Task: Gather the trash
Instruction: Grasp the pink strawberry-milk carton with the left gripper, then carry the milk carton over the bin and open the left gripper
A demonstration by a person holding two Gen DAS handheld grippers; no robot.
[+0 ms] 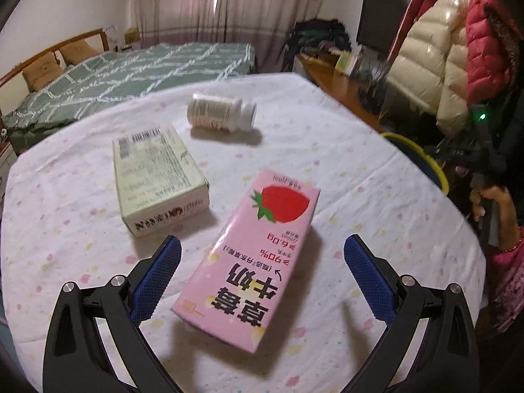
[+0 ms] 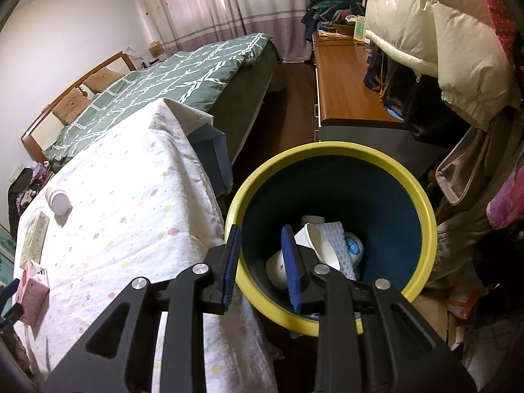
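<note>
A pink strawberry milk carton (image 1: 249, 262) lies flat on the white spotted tablecloth (image 1: 360, 163). My left gripper (image 1: 262, 239) hangs just above it, open wide, a blue pad on each side and neither touching it. Farther back lie a pale green box (image 1: 157, 177) and a white bottle (image 1: 219, 113) on its side. The right wrist view shows the carton (image 2: 31, 290), box (image 2: 34, 239) and bottle (image 2: 59, 199) at the far left. My right gripper (image 2: 261, 229) is over the left rim of the yellow-rimmed bin (image 2: 422, 203), jaws a narrow gap apart, gripping nothing. White cups (image 2: 314, 239) and wrappers lie inside.
The bin (image 1: 416, 154) stands off the table's right edge, where a person's hand (image 1: 491, 203) holds the other gripper. A green-quilted bed (image 2: 170, 78) lies behind the table. A wooden desk (image 2: 347, 82) and hanging padded jackets (image 2: 425, 23) crowd the right side.
</note>
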